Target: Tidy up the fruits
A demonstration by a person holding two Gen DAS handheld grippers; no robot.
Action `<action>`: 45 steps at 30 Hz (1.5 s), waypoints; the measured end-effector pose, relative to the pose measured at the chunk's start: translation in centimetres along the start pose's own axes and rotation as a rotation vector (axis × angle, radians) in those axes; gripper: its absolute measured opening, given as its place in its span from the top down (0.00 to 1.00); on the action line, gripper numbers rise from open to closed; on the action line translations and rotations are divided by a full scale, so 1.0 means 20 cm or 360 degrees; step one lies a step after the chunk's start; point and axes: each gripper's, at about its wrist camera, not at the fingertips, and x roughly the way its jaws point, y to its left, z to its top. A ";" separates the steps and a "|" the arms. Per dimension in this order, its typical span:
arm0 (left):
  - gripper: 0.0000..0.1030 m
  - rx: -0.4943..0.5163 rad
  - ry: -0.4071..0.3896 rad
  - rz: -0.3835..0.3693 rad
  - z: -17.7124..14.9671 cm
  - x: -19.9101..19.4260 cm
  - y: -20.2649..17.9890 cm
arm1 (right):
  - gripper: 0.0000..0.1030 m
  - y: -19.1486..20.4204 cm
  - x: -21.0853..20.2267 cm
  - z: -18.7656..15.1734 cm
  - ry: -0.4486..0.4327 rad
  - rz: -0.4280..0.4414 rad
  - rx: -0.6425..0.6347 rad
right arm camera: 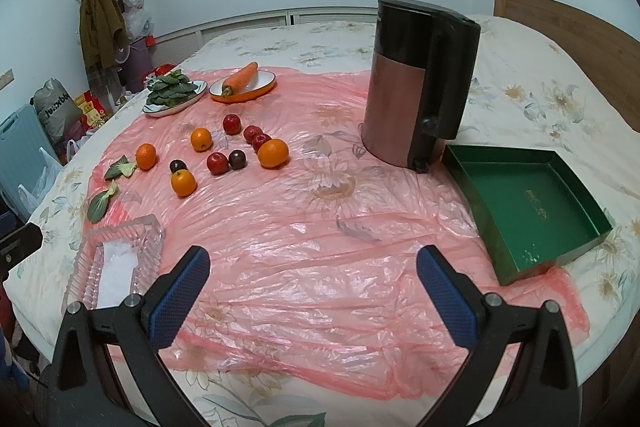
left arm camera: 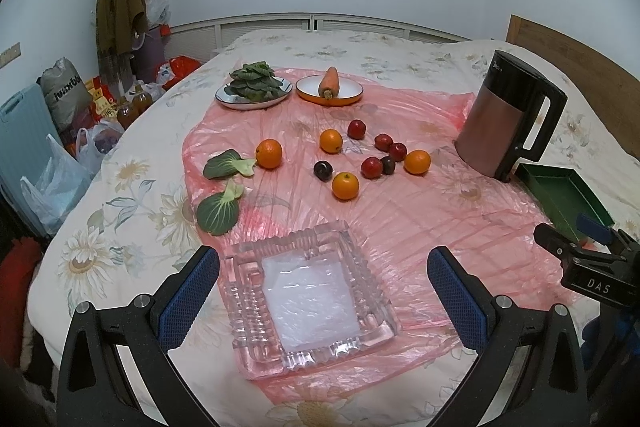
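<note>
Both grippers are hanging at the near edge of the bed, and nothing is being held yet. The left gripper (left arm camera: 323,283) is hovering low over the glass dish (left arm camera: 310,301), fingers spread wide apart to either side of it and gripping nothing. The right gripper (right arm camera: 313,281) is waiting over bare pink plastic sheet (right arm camera: 320,227), fingers likewise wide apart, with the green box (right arm camera: 524,211) sitting off to its right, just beside the kettle (right arm camera: 420,83).

The fruit is lying loose in the middle of the sheet, well apart from both tools: four oranges, the nearest orange (left arm camera: 345,185) leading, and a cluster of small red fruits (left arm camera: 372,167) with two dark plums (left arm camera: 322,170) among them. Far beyond, a carrot (left arm camera: 329,83) and greens (left arm camera: 254,81) are sitting on plates, and two loose leaves (left arm camera: 218,213) are lying to the left.

Judging by looks, the oranges are firm, round and light, likely to roll on that slick, crinkled film over soft bedding; pinching across the widest middle looks safest. The small fruits are smooth-skinned and softer, so a gentle squeeze seems wise. The dish looks heavy and breakable.
</note>
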 end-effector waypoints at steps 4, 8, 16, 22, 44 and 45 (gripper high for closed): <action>0.01 0.0002 0.0002 -0.0001 0.00 0.00 0.00 | 0.00 0.00 0.00 0.00 0.0001 0.0000 0.0001; 0.01 -0.0001 0.0002 -0.0001 0.00 0.00 0.00 | 0.00 0.00 0.00 0.00 0.0001 0.0000 0.0002; 0.01 -0.0001 0.0003 -0.0001 0.00 0.00 0.00 | 0.00 -0.01 0.00 0.00 -0.0002 -0.0002 0.0002; 0.01 -0.0004 0.0005 -0.0006 0.00 0.00 0.00 | 0.00 -0.01 0.00 0.00 -0.0002 0.0000 0.0005; 0.01 0.0004 -0.0002 -0.0024 0.00 -0.01 -0.02 | 0.00 -0.01 -0.01 -0.01 -0.0004 -0.0003 0.0009; 0.01 0.0008 -0.0003 -0.0024 0.01 -0.01 -0.03 | 0.00 -0.02 -0.01 -0.01 -0.0004 -0.0004 0.0010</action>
